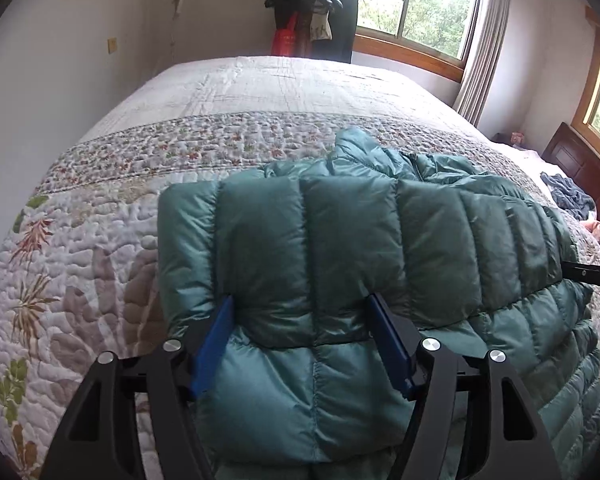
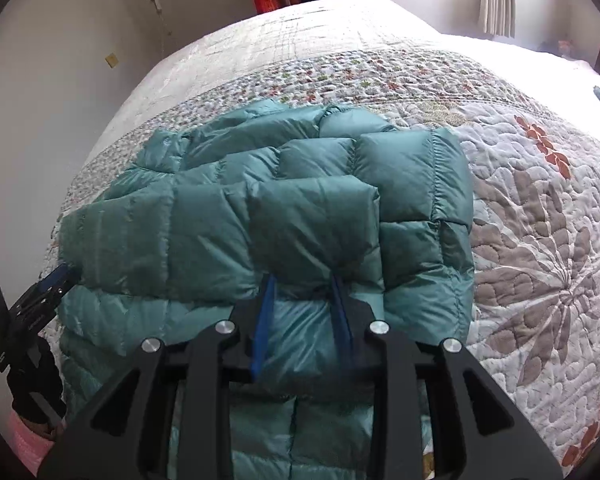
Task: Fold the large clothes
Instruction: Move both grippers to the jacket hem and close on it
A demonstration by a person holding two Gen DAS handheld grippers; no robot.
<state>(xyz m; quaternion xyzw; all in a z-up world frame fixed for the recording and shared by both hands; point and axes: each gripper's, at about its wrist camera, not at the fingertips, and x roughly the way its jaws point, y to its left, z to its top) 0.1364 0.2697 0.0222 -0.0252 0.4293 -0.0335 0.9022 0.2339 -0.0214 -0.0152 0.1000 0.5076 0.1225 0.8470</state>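
Jacket [image 1: 340, 240] lengthwise across quilt [image 1: 100, 240] — left claw [image 1: 300, 332] spread wide, right claw [image 2: 304, 304] pinching its fold.

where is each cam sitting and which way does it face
Left wrist: on the left hand-held gripper, facing across the floral quilted bed toward the windows; its blue fingers straddle the teal quilted puffer jacket.
Right wrist: on the right hand-held gripper, facing the same way, fingers pinching a jacket fold.
Shared: jacket, bed, red bag.

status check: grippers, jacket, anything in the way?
Left gripper open, fingers straddling the teal puffer jacket. Right gripper narrower, pinching jacket's folded edge. Jacket part-folded on quilt. Nothing blocking.
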